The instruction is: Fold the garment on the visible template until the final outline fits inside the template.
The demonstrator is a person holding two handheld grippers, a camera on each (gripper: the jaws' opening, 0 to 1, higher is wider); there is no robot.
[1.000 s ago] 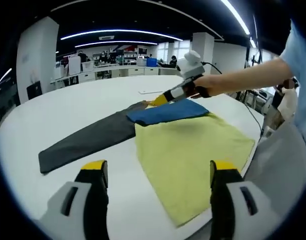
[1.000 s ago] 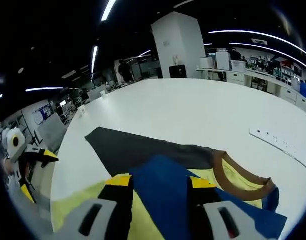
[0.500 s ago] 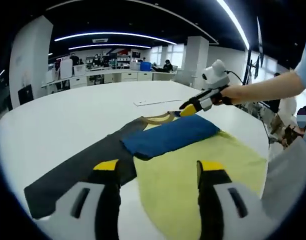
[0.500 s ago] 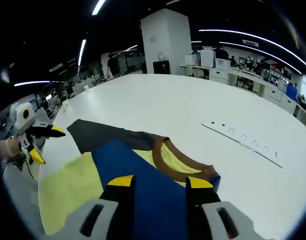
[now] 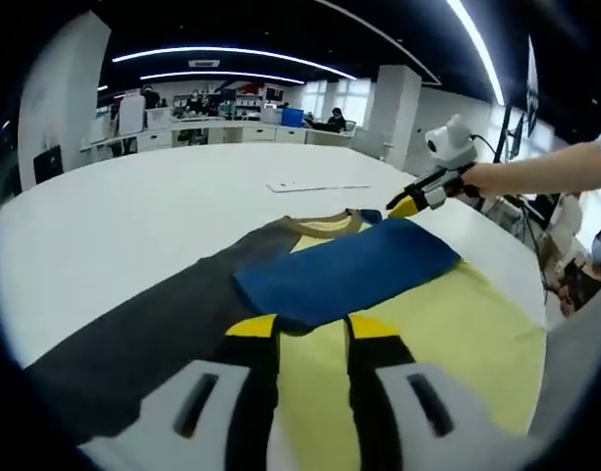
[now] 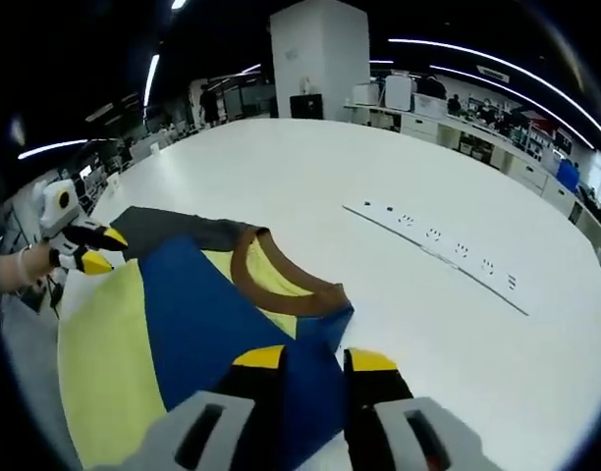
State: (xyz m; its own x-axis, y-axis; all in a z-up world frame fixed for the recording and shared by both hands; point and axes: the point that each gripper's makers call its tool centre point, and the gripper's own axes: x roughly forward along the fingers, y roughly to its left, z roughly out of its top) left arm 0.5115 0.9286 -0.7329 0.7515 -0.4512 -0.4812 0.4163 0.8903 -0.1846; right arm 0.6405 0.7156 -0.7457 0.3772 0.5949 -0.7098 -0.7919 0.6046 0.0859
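You had the garment (image 5: 448,324) lying flat on the white table (image 5: 114,216), its blue sleeve (image 5: 345,275) folded across the yellow body, long axis running from your left gripper (image 5: 300,329) toward your right gripper (image 5: 407,206); the dark sleeve (image 5: 134,324) was spread out to the left, nearer your left hand; in the right gripper view your right gripper (image 6: 303,358) sat at the sleeve's far end beside the brown collar (image 6: 276,294); both pairs of jaws stood narrow with blue cloth between them, though whether they actually gripped it I could not tell; no template outline could be made out.
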